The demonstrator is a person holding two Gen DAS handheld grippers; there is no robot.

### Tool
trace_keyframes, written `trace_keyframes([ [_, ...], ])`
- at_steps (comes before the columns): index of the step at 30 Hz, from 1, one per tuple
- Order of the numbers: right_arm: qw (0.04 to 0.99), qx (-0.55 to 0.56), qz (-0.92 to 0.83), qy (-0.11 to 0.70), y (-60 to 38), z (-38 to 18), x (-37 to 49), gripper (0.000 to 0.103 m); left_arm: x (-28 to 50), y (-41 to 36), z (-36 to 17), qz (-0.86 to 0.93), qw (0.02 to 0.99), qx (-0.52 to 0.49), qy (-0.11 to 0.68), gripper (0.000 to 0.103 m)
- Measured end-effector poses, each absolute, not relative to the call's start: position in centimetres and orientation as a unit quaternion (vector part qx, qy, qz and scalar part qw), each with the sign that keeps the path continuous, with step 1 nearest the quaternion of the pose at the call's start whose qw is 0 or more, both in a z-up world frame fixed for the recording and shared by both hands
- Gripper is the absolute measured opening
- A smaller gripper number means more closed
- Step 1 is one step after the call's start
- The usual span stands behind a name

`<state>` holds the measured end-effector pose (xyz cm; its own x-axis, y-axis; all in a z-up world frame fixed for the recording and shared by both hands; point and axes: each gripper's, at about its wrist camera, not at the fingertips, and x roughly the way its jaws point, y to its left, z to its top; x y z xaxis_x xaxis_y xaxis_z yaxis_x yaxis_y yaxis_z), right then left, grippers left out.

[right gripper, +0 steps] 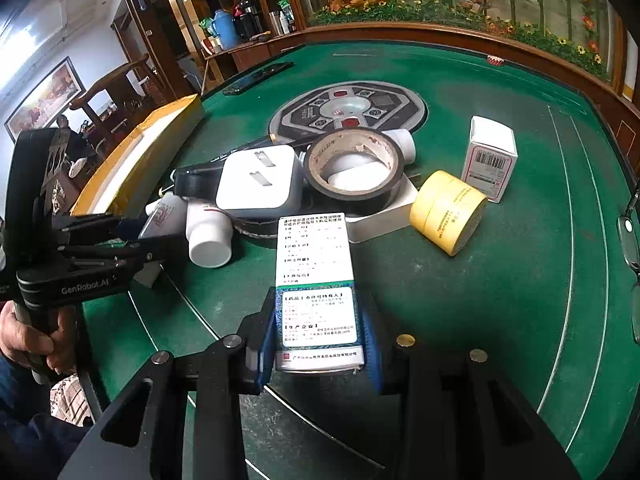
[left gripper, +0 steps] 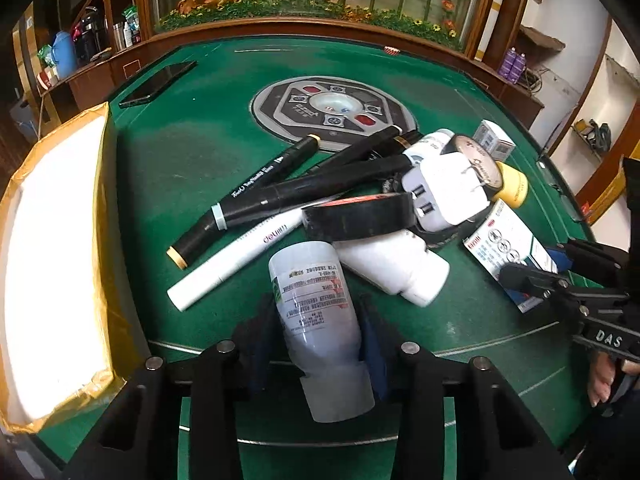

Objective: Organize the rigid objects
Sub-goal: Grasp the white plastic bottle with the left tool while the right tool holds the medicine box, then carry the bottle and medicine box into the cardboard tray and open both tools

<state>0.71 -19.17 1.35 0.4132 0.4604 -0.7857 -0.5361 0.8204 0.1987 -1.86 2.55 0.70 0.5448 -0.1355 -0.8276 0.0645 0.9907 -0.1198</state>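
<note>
**Holding two items over a cluttered pile**

Sitting between the blue pads of the left claw (left gripper: 316, 344) is a white plastic bottle (left gripper: 316, 312), cap end nearest the camera; the pads appear to press its sides. Judged light, stiff and smooth, so likely to slip; best gripped at mid-body over the label.

The right claw (right gripper: 320, 344) is clamped on a printed medicine box (right gripper: 316, 280), its far end reaching toward the pile. Judged light, thin-walled card, crushable; hold across the narrow faces.

Ahead of both claws, on the green counter (left gripper: 192, 148): markers, tape rolls, a white plug. Whether the bottle holds contents cannot be told; label text is illegible.
</note>
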Motion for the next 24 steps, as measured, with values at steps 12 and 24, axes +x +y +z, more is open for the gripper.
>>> trace_keyframes([
  [12,0.848,-0.018,0.295,0.44,-19.9,2.1,1.0,0.034,-3.0,2.9,2.8,-0.071,0.891,-0.06,0.444,0.04],
  [24,0.857,-0.008,0.315,0.408,-19.8,3.3,0.5,0.034,-3.6,4.4,4.6,-0.069,0.904,-0.085,0.414,0.038],
])
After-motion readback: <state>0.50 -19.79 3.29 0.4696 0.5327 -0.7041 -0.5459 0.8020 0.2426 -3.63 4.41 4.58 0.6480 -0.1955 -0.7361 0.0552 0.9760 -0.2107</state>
